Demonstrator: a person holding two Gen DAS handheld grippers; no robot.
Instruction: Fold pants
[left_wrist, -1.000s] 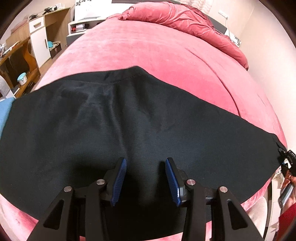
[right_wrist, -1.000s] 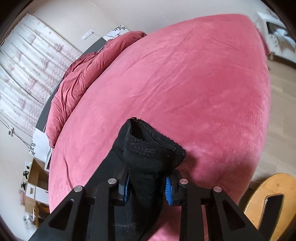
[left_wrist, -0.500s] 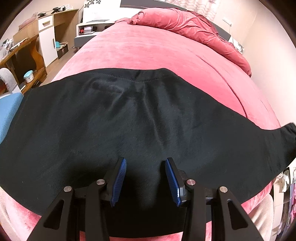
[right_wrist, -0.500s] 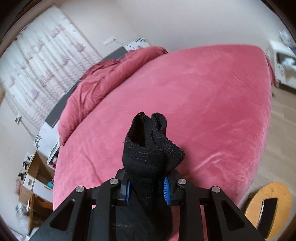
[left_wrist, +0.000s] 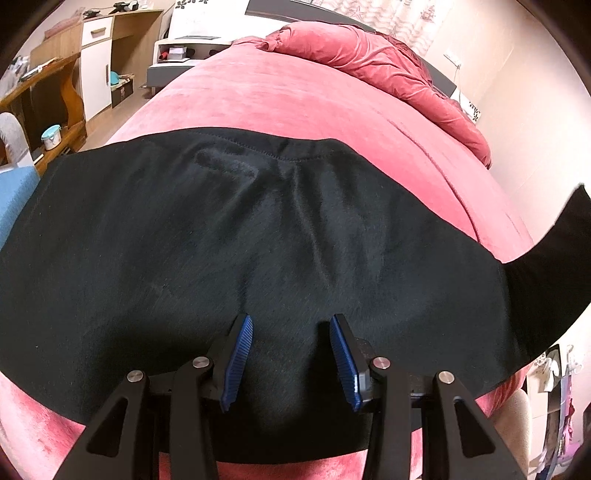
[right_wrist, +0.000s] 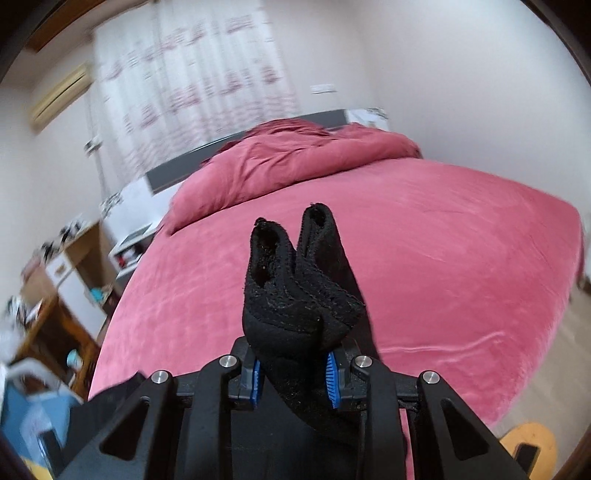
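Observation:
Black pants (left_wrist: 258, 240) lie spread across the near part of the pink bed (left_wrist: 295, 96). Their right end (left_wrist: 565, 229) is lifted off the bed and rises toward the frame's right edge. My left gripper (left_wrist: 290, 319) hovers low over the middle of the pants, open, its blue pads (left_wrist: 240, 354) apart and nothing pinched between them. My right gripper (right_wrist: 293, 354) is shut on the two bunched leg cuffs (right_wrist: 295, 277), which stick up beyond the jaws, held in the air over the bed (right_wrist: 443, 258).
A crumpled pink duvet (left_wrist: 369, 62) lies at the head of the bed. A wooden desk and a white cabinet (left_wrist: 96, 66) stand on the left, with a nightstand (left_wrist: 184, 51) beyond. A blue seat (left_wrist: 14, 192) is at the left edge. A wooden stool (right_wrist: 532, 443) stands below right.
My right gripper has risen and rolled upright with the cuffs in it. The right end of the pants has come up off the bed. My left gripper has shifted a little over the pants.

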